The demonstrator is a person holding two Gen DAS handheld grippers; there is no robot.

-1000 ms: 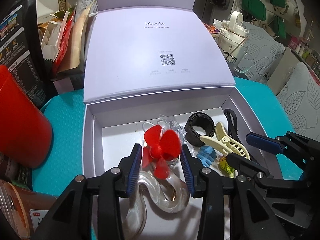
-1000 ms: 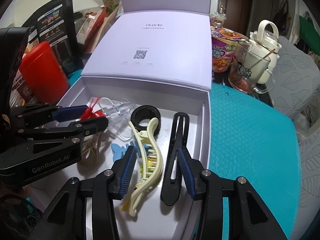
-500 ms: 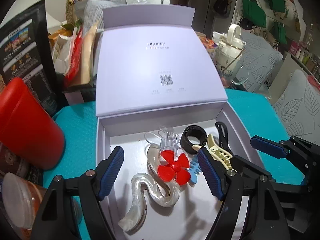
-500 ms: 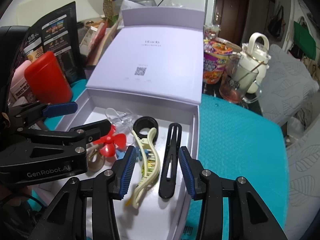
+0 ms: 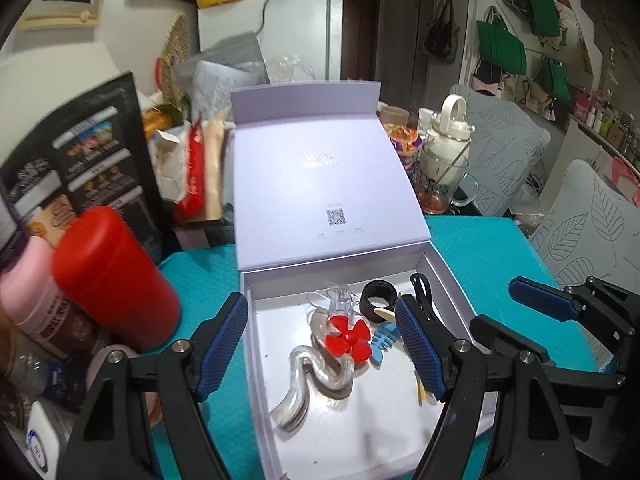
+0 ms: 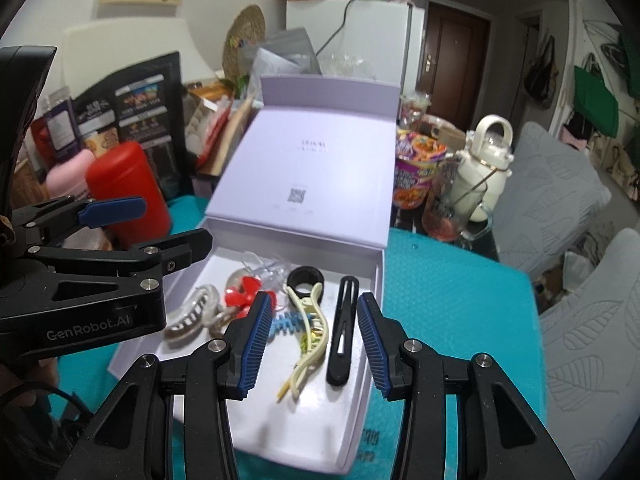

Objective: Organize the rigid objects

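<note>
Left gripper (image 5: 320, 346) wide, holding nothing, hovering above box (image 5: 260, 380); right gripper (image 6: 316, 342) also wide and empty, poised over box's right half. Inside, nearest first: clear wavy clip (image 5: 308, 380), red fan (image 5: 346, 338), blue clip (image 5: 384, 340), cream claw clip (image 6: 308, 336), black clip (image 6: 343, 332), black ring (image 6: 306, 279). Probably gathered in box for tidying, lid (image 6: 312, 168) propped open behind. Cream clip mostly hidden behind left finger in left view; lid print blurred

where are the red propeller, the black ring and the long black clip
red propeller (image 5: 347, 339), left wrist view, on its hub
black ring (image 6: 306, 279), right wrist view, on its front wall
long black clip (image 6: 343, 334), right wrist view, mid-length
</note>
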